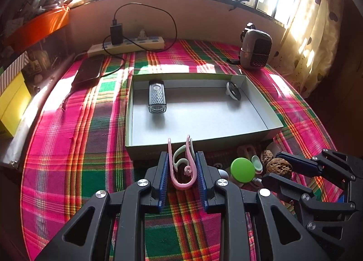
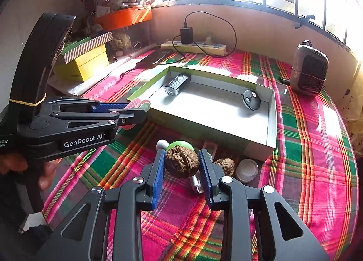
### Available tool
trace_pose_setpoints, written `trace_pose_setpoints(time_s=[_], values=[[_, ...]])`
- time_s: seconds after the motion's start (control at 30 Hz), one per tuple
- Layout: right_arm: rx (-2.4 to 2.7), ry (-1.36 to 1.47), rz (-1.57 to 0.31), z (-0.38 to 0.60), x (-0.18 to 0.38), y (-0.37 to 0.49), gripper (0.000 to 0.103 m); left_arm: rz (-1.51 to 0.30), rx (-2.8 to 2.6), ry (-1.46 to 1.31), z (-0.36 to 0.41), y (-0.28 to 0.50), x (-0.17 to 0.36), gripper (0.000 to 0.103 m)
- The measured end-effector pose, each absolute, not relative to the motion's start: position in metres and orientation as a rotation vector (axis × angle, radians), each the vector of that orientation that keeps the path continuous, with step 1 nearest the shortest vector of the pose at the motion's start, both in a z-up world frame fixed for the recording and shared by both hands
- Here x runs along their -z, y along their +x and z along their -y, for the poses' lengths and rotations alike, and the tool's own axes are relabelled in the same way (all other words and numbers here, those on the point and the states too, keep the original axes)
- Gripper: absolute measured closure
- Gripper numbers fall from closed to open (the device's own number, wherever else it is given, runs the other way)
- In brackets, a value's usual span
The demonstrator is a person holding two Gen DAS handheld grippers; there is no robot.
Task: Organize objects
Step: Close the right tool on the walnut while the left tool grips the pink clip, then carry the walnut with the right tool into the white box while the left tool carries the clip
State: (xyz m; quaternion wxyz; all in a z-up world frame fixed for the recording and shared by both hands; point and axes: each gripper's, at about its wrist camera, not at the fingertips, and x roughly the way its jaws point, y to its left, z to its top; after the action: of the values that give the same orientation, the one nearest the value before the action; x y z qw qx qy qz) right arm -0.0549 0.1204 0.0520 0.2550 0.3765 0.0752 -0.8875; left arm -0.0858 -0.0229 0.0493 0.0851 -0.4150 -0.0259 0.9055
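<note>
My left gripper is shut on pink and pale green ear hooks, held just in front of the near wall of the grey box. The box holds a grey bike light and a round black disc. My right gripper is shut on a brown walnut above the plaid cloth. A second walnut, a green round object and a clear round lid lie by the box's near side. The left gripper also shows in the right wrist view.
A power strip with a charger and cable lies at the back by the wall. A dark phone lies at the left. A small heater stands at the back right. Yellow and striped boxes stand at the left edge.
</note>
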Motion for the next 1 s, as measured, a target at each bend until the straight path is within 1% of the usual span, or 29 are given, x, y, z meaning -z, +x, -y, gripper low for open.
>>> trace_pose_setpoints(time_s=[0.53,1.0], values=[[2.516,1.01,-0.16,-0.129,-0.073,-0.127,0.072,0.056,-2.693,-1.226,0.016,-0.136,-0.056,0.081],[2.516,1.096,-0.171,-0.116,-0.053,-0.193,0.072,0.038,-2.68,-1.262,0.014,-0.177,-0.04,0.081]])
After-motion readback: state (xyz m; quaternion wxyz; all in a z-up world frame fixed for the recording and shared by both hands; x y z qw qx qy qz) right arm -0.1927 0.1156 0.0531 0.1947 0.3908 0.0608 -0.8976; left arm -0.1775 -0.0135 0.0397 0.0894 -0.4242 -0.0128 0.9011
